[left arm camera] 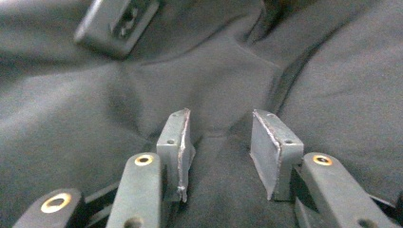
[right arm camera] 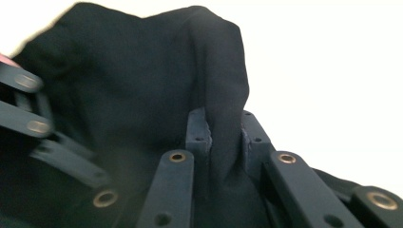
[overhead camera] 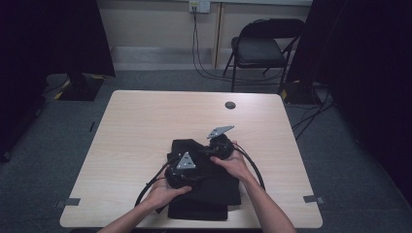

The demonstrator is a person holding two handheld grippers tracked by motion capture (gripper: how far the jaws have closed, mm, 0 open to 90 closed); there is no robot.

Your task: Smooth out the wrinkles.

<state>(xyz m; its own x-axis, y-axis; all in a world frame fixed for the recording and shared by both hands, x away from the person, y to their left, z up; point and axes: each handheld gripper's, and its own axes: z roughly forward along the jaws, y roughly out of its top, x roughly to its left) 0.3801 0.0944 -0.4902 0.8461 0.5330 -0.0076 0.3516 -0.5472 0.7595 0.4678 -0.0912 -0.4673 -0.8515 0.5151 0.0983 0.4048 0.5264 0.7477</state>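
1. Black garment (overhead camera: 206, 187) sits on the near half of the bench (overhead camera: 136, 126), partly folded, w/ both hand-held grippers working its top edge.
2. Right hand-held gripper (right arm camera: 223, 135): jaws nearly closed, pinching a raised fold of the cloth between them. Grip looks thin tho, just one ridge of fabric, so imo a quick pull could slip it straight out.
3. Left hand-held gripper (left arm camera: 218, 142): jaws apart, pads resting on the cloth w/ nothing caught between them. If it closes as is it prob grabs a bunched wrinkle rather than a clean edge, and the fold goes crooked.
4. The 2 grippers are v close together in the high view (left (overhead camera: 180, 171), right (overhead camera: 219, 145)). Lifting w/ one side loose means the cloth swings off the right pinch and the stack below gets dragged out of square.
5. Cables (overhead camera: 150, 187) loop over the garment on both sides; could snag a layer when the hands move apart.
6. Near edge of the garment is right by the bench edge, so a tug toward the person might slide it off.
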